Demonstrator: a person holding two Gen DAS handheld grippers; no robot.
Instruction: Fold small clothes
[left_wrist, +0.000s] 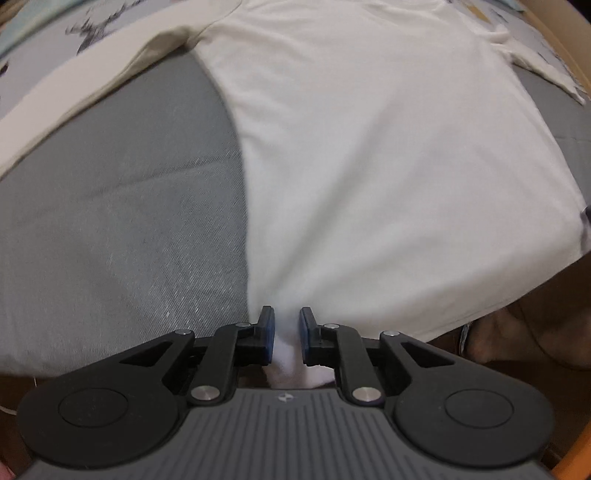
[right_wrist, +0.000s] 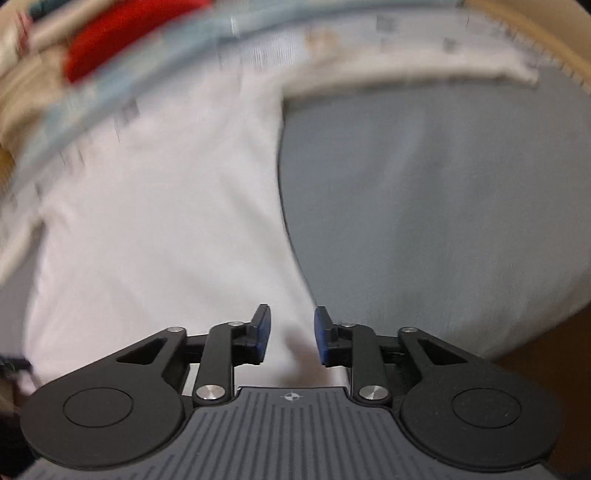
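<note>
Left claw (left_wrist: 286, 334) low in its view, blue pads (left_wrist: 270, 330) a narrow gap apart with a pinch of white hem bunched between them, pressed from both sides: clenched on the white long-sleeved shirt (left_wrist: 369, 147). Right claw (right_wrist: 291, 334) with pads (right_wrist: 263, 332) set wider, shirt (right_wrist: 147, 221) fabric lying in the gap near the garment's right edge but neither pad seen touching it: released. Beyond the claws, shirt body spread flat over a grey bedcover (left_wrist: 129, 203), smooth apart from soft creases fanning out from the left pinch. Farther out, one sleeve (left_wrist: 74, 103) stretched diagonally up-left in the left view, the other sleeve (right_wrist: 406, 74) running to the right in the right view. At the far rim, patterned pale bedding (right_wrist: 147, 74) and something red (right_wrist: 122, 37), too blurred to name.
</note>
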